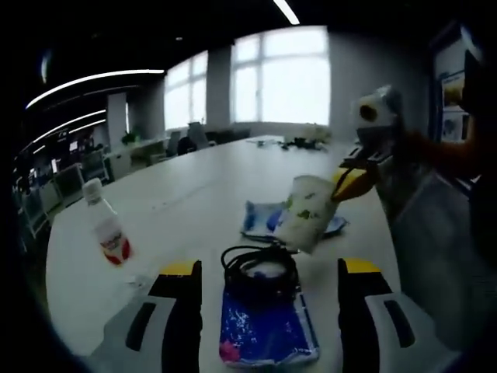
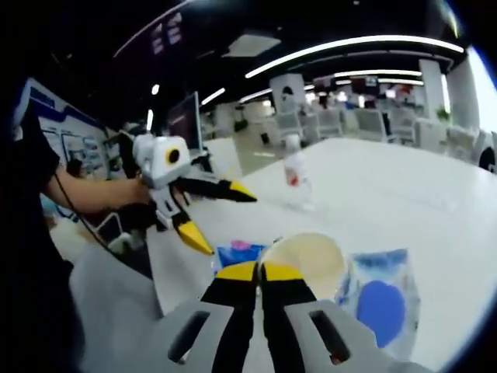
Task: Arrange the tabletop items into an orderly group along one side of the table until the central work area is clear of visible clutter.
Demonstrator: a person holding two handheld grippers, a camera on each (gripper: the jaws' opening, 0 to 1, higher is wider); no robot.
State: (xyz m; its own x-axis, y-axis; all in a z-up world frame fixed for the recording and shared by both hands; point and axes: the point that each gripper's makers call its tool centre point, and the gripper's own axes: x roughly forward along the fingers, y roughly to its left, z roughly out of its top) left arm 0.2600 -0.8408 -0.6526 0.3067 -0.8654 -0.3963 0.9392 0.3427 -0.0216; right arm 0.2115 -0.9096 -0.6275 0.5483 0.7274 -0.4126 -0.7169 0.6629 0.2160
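A white paper cup (image 1: 305,211) is held tilted above the table (image 1: 194,194), pinched by its thin rim in the closed right gripper (image 1: 351,184). The rim could be crushed or slip free. The left gripper (image 1: 268,291) is wide open and empty, near a glossy blue packet (image 1: 268,334) under a coiled black cable (image 1: 260,268). A clear plastic bottle (image 1: 107,225) stands far left.

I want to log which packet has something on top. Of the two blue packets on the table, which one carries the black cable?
The blue packet lying between the left gripper jaws carries the coiled black cable. The other packet, farther off behind the held cup, has none.
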